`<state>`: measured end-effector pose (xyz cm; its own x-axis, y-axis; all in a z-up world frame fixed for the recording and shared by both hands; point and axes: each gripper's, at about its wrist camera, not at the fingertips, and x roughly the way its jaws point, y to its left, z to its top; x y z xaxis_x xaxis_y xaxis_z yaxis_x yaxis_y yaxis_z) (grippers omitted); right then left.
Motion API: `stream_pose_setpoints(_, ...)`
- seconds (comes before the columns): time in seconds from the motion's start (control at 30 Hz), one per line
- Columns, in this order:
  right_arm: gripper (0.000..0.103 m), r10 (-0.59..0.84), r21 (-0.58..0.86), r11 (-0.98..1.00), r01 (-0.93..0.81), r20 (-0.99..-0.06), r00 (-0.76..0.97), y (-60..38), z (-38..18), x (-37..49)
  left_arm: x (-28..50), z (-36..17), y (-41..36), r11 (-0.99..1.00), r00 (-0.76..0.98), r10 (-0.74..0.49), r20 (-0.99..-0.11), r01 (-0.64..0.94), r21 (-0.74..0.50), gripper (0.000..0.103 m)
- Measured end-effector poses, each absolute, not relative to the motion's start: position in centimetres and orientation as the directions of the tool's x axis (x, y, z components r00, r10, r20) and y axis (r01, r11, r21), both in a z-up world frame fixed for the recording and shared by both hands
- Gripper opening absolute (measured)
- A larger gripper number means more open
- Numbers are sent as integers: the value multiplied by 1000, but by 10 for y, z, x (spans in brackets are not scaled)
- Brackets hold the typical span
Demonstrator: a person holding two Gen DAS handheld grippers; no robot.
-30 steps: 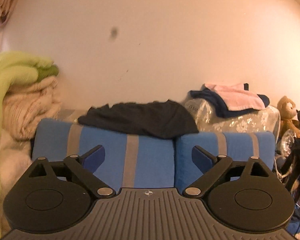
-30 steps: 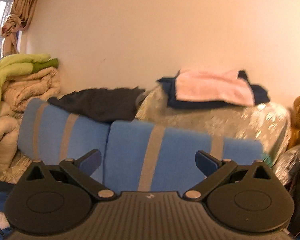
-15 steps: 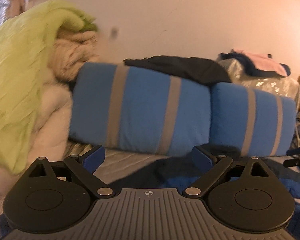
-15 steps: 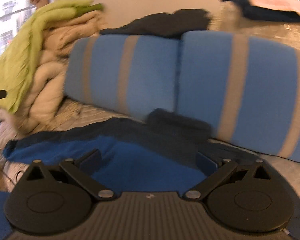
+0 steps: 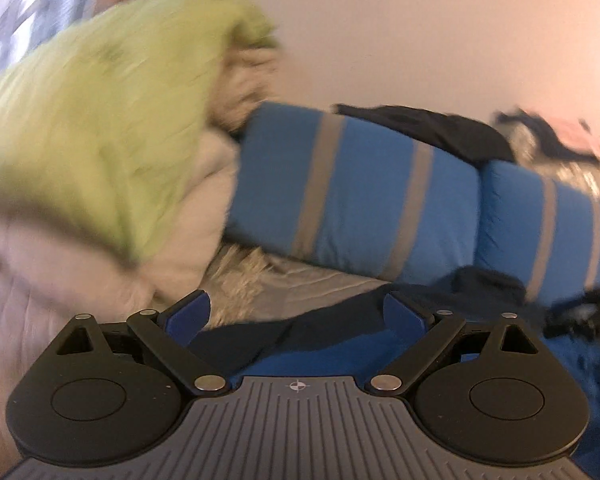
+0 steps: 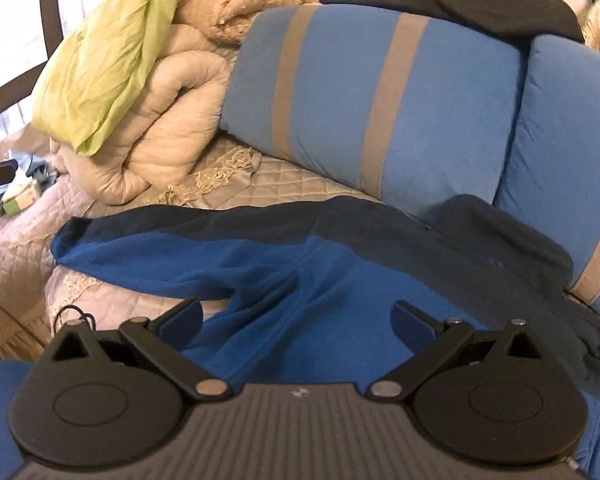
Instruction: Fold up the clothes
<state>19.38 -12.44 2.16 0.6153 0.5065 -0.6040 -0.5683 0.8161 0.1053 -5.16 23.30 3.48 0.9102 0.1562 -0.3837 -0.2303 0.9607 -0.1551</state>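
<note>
A blue fleece garment with dark navy panels [image 6: 300, 272] lies spread on the quilted bed cover, one sleeve [image 6: 112, 248] stretched to the left. My right gripper [image 6: 296, 316] is open and empty just above its middle. My left gripper [image 5: 296, 312] is open and empty above the garment's navy edge [image 5: 284, 336]. The left wrist view is blurred by motion.
Two blue cushions with grey stripes [image 6: 380, 92] stand behind the garment. A dark garment [image 6: 460, 4] lies on top of them. A pile of beige quilts with a green sheet [image 6: 108, 52] is at the left. A black cable [image 6: 76, 316] lies on the bed cover [image 6: 284, 184].
Both grippers have tilted down from facing the wall and cushions toward the bed. The blue garment has come into view under them. The left gripper has also swung left.
</note>
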Motion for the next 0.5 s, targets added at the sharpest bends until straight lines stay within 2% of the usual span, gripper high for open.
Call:
stream_pose_setpoints(0.13,103,484,79,830,-552,-594,642,-131,16,179,-68,9,265,891,901,117,-417,-281,-358,95)
stream_pose_setpoints(0.27,103,492,78,833,-547,-555,670,-142,4,164,-89,-19,290,814,910,99,-402,-307,-493,95)
stream_pose_setpoints(0.5,103,516,230,856,-464,-448,730,-179,-28,152,-106,-61,327,646,901,103,-421,-382,-660,95)
